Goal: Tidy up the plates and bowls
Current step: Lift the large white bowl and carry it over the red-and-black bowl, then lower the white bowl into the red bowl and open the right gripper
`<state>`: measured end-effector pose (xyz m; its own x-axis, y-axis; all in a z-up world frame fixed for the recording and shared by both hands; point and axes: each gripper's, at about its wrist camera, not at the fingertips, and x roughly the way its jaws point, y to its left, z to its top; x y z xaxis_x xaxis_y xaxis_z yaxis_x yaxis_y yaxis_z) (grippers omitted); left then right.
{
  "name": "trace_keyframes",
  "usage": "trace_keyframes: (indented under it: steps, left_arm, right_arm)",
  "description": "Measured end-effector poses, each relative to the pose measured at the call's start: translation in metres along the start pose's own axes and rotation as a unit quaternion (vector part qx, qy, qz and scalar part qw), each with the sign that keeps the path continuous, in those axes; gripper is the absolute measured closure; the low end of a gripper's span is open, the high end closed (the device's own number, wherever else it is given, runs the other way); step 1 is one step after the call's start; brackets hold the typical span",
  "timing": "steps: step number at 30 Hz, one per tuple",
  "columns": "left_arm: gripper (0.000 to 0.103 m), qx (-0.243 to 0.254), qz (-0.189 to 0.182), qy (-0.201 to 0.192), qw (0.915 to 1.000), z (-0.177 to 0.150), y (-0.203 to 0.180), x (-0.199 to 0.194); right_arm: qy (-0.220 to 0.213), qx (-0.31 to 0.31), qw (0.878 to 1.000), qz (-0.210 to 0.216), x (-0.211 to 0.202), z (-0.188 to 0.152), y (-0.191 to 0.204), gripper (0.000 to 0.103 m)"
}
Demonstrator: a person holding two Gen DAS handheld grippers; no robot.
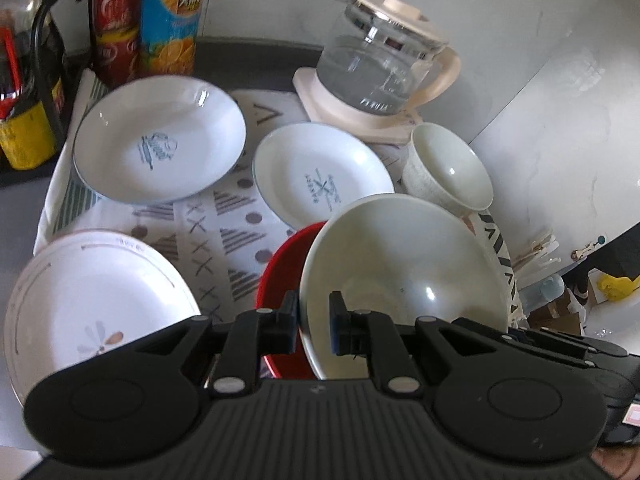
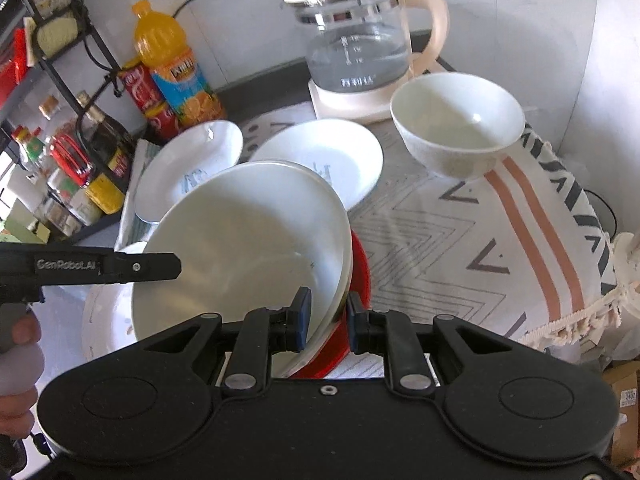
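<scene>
My left gripper (image 1: 314,322) is shut on the near rim of a large white bowl (image 1: 400,276), which sits tilted in a red bowl (image 1: 282,276). My right gripper (image 2: 327,320) is shut on the opposite rim of the same white bowl (image 2: 240,240); the red bowl (image 2: 358,280) also lies between its fingers. A small white bowl (image 1: 450,170) (image 2: 456,124) stands at the back right. Two blue-printed plates (image 1: 160,140) (image 1: 320,176) lie on the cloth. A flower-patterned plate (image 1: 92,304) lies near left.
A glass kettle (image 1: 380,60) (image 2: 360,40) on a cream base stands at the back. Cola cans (image 1: 116,20) and an orange juice bottle (image 1: 172,20) (image 2: 176,68) stand back left beside a black rack (image 2: 60,120) of bottles. A patterned cloth (image 2: 460,240) covers the counter.
</scene>
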<state>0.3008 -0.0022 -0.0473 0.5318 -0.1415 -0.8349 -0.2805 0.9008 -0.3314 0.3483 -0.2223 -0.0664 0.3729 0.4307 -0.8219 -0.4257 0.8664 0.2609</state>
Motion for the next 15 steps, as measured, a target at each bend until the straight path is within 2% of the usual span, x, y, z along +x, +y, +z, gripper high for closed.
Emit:
trace_keyframes:
  steps: [12, 15]
  left_arm:
    - [0.091, -0.010, 0.012, 0.022, 0.9996, 0.000, 0.007, 0.021]
    - [0.087, 0.001, 0.020, 0.030, 0.9994, 0.001, 0.005, 0.025]
  right_arm:
    - [0.027, -0.027, 0.999, -0.006, 0.022, 0.007, 0.006, 0.081]
    - [0.031, -0.032, 0.999, -0.004, 0.026, 0.008, 0.007, 0.080]
